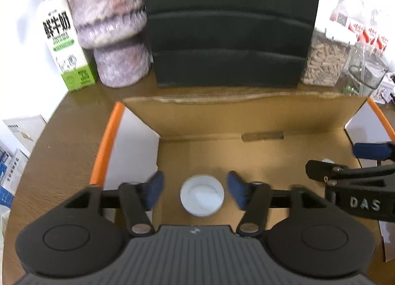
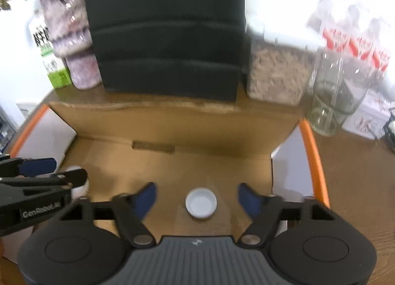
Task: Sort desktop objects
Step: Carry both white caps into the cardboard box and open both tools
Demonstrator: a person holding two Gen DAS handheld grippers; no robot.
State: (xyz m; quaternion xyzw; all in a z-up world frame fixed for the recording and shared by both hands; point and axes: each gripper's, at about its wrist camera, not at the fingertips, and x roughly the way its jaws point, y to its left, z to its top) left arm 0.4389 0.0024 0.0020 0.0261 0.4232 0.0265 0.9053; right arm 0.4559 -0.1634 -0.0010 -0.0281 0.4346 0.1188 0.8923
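An open cardboard box [image 1: 246,114] with orange-edged white flaps lies on the wooden table. In the left wrist view a white bottle cap [image 1: 202,195], hollow side up, rests inside the box between the blue pads of my left gripper [image 1: 195,177]; the jaws stand open with a gap on each side of the cap. The right wrist view shows a second white cap [image 2: 201,202] on the box [image 2: 172,122] floor between the spread pads of my right gripper [image 2: 197,187], untouched. Each gripper shows in the other's view: the right gripper [image 1: 345,159] and the left gripper [image 2: 56,171].
Behind the box stand a green-and-white milk carton [image 1: 66,45], a purple marbled vase [image 1: 111,26], a tall black case [image 1: 229,26], a clear jar of brown pellets [image 1: 323,60] and an empty glass [image 2: 333,102]. Cartons with red print [image 2: 355,45] stand at the far right.
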